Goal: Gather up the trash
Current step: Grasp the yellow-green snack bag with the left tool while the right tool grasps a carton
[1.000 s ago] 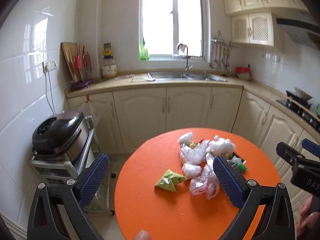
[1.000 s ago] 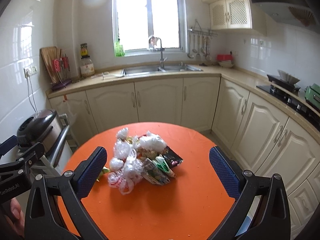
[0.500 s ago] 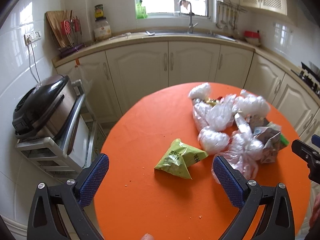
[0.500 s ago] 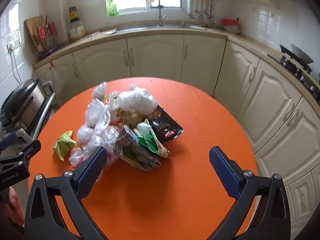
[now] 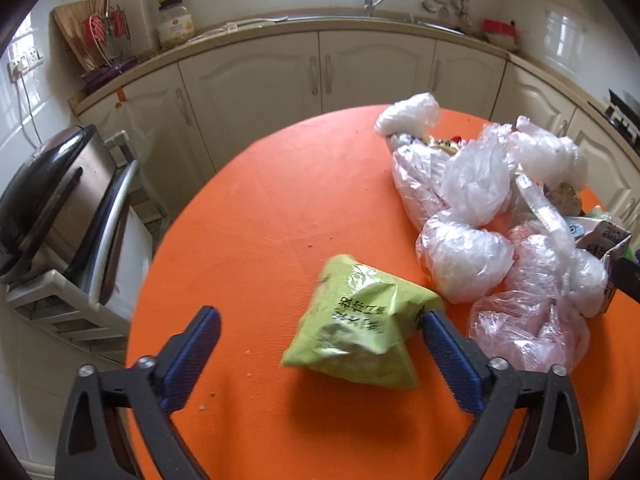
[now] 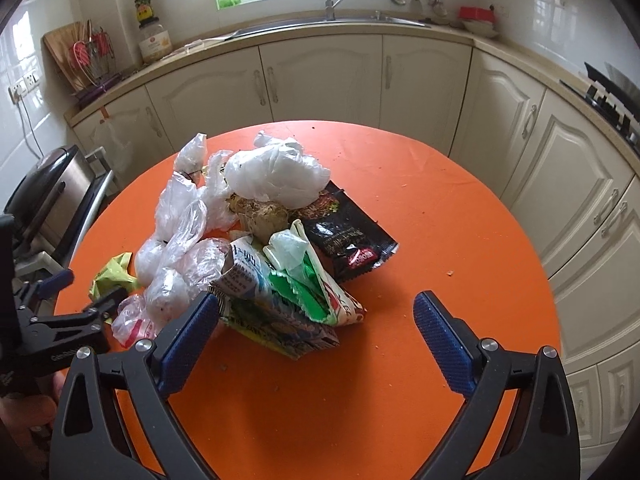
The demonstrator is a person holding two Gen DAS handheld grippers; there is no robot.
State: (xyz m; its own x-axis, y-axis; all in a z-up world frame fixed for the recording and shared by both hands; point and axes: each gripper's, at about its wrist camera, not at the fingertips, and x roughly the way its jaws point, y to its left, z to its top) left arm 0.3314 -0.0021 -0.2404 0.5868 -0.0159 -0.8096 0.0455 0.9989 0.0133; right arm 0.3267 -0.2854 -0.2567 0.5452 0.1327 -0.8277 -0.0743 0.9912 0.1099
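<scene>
Your left gripper (image 5: 318, 330) is spread wide over the round orange table (image 5: 260, 220), with the crumpled green wrapper (image 5: 360, 328) lying between its fingers, close against the right-hand one and not clamped. Your right gripper (image 6: 316, 312) is just as wide, its left finger against the printed carton (image 6: 276, 308) at the near edge of the trash heap. That heap lies mid-table: clear plastic bags (image 6: 180, 240), a white bag (image 6: 276, 176) on top, and a black snack packet (image 6: 344, 236) on its right side.
</scene>
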